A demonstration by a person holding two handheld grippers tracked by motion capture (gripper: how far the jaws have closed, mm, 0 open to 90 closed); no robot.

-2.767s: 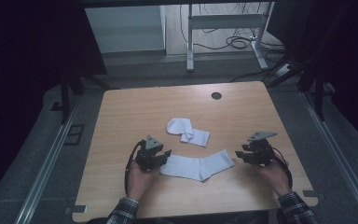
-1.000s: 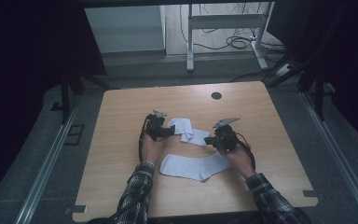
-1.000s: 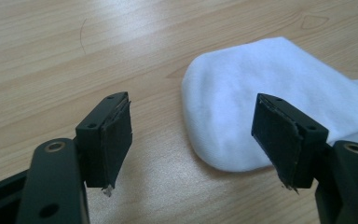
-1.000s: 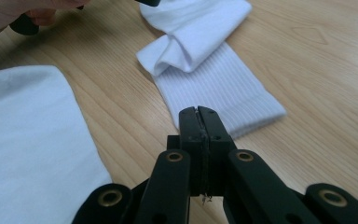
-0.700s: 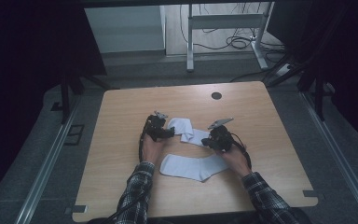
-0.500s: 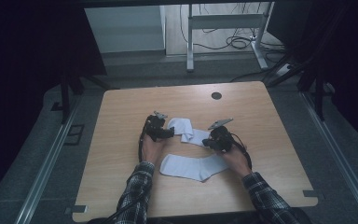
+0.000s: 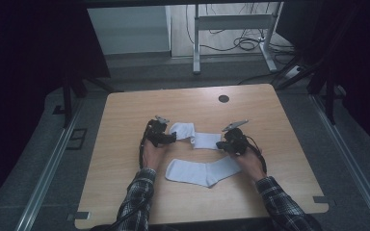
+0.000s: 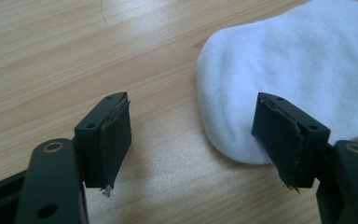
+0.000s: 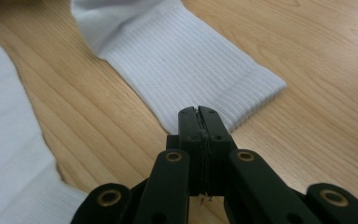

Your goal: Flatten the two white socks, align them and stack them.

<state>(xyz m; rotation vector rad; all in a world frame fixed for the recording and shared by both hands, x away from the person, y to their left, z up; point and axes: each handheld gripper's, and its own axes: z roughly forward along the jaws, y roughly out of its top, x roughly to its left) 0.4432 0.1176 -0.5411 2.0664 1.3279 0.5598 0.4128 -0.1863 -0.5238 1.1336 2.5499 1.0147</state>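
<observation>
Both grippers have moved up from the table's near edge to the far sock since the earliest picture. Right gripper (image 9: 199, 111) has its black jaws pressed flat together at the corner of the ribbed cuff; whether fabric is pinched between them cannot be told. Left gripper (image 8: 193, 135) stands wide apart, one rubbery pad over the rounded, finely knit toe of the far sock (image 7: 192, 136). A second white sock (image 7: 203, 172) lies flat nearer the person on the pale wood-grain table (image 7: 120, 159).
</observation>
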